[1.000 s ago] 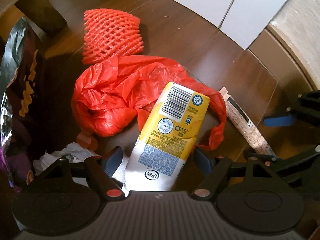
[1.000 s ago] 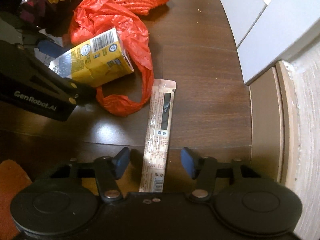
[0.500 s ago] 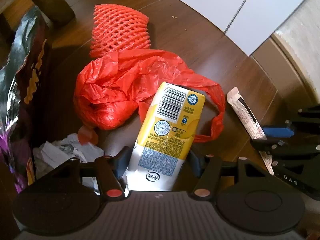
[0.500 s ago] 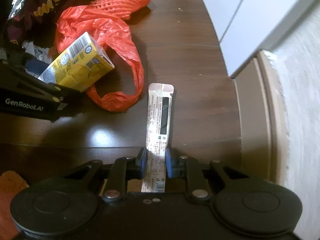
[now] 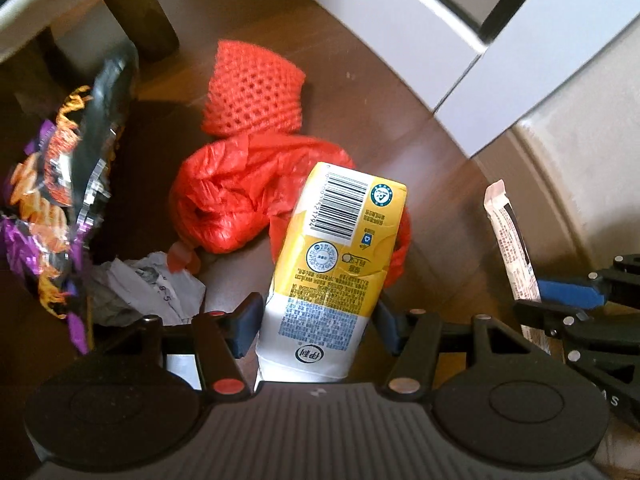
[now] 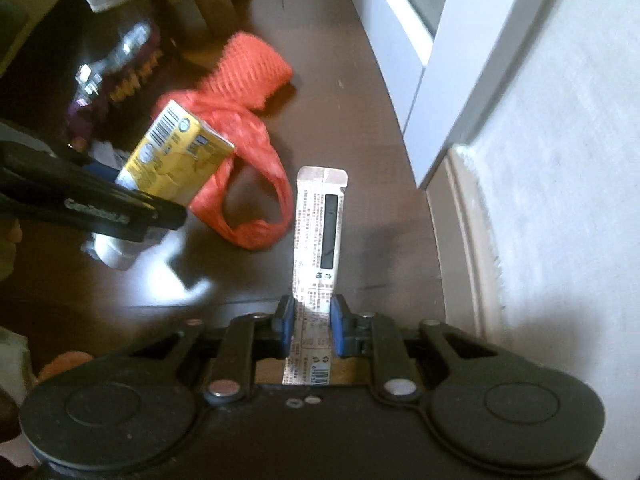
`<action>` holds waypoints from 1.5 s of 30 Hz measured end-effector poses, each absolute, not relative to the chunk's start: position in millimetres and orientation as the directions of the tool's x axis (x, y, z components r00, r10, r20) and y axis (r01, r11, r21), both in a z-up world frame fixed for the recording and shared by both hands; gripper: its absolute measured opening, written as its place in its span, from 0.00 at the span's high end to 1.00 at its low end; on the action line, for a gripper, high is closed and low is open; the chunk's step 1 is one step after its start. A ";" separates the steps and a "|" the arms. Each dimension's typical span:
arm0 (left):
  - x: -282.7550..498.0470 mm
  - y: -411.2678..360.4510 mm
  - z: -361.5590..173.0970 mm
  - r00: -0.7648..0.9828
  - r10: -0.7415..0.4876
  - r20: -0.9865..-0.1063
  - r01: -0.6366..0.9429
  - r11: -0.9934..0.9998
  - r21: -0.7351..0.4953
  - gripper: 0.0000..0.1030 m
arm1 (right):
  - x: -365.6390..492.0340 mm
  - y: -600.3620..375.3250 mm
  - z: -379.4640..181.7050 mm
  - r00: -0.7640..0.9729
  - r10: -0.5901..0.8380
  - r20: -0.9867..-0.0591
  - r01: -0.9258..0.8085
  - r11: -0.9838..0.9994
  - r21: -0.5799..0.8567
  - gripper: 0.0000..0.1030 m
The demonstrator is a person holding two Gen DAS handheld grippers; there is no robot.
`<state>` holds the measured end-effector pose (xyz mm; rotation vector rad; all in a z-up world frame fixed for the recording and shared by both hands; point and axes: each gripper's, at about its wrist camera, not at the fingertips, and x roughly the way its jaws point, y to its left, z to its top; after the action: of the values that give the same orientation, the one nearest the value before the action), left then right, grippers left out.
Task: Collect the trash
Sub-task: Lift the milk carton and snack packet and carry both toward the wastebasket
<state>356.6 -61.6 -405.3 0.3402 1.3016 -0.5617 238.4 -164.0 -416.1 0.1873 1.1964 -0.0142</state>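
My left gripper (image 5: 316, 322) is shut on a yellow and white drink carton (image 5: 336, 256) and holds it tilted above the dark wood floor; the carton also shows in the right wrist view (image 6: 176, 156). My right gripper (image 6: 312, 320) is shut on a long beige snack wrapper (image 6: 320, 228) and holds it off the floor; the wrapper also shows in the left wrist view (image 5: 510, 236). A red plastic bag (image 5: 236, 196) and a red foam fruit net (image 5: 254, 92) lie on the floor beyond the carton.
A purple and orange snack bag (image 5: 60, 184) and crumpled paper (image 5: 152, 284) lie at the left. A white cabinet (image 5: 440, 36) and a pale rug (image 6: 560, 200) lie to the right. Furniture legs (image 5: 144, 12) stand at the back left.
Both grippers closed on their items and lifted them off the floor. The carton and the wrapper rose while the red bag and net stayed on the floor.
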 end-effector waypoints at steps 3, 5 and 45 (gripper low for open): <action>357.9 -62.7 -383.5 0.175 -0.222 -0.959 0.551 0.829 -0.092 0.44 | 239.3 -165.0 -393.2 0.385 0.088 -0.919 0.102 0.985 0.137 0.82; 359.9 -62.5 -366.2 0.199 -0.228 -0.953 0.535 0.840 -0.089 0.44 | 240.5 -162.4 -376.9 0.411 0.083 -0.908 0.089 0.987 0.130 0.82; 473.7 -8.4 61.9 0.783 -0.317 -0.536 0.314 0.944 -0.100 0.50 | 399.1 -150.5 -17.4 0.901 0.197 -0.386 -0.149 0.977 0.151 0.83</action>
<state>473.7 -8.4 61.9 -0.0056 0.5794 -0.3402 399.1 -150.5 -17.4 0.1186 0.4111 0.1789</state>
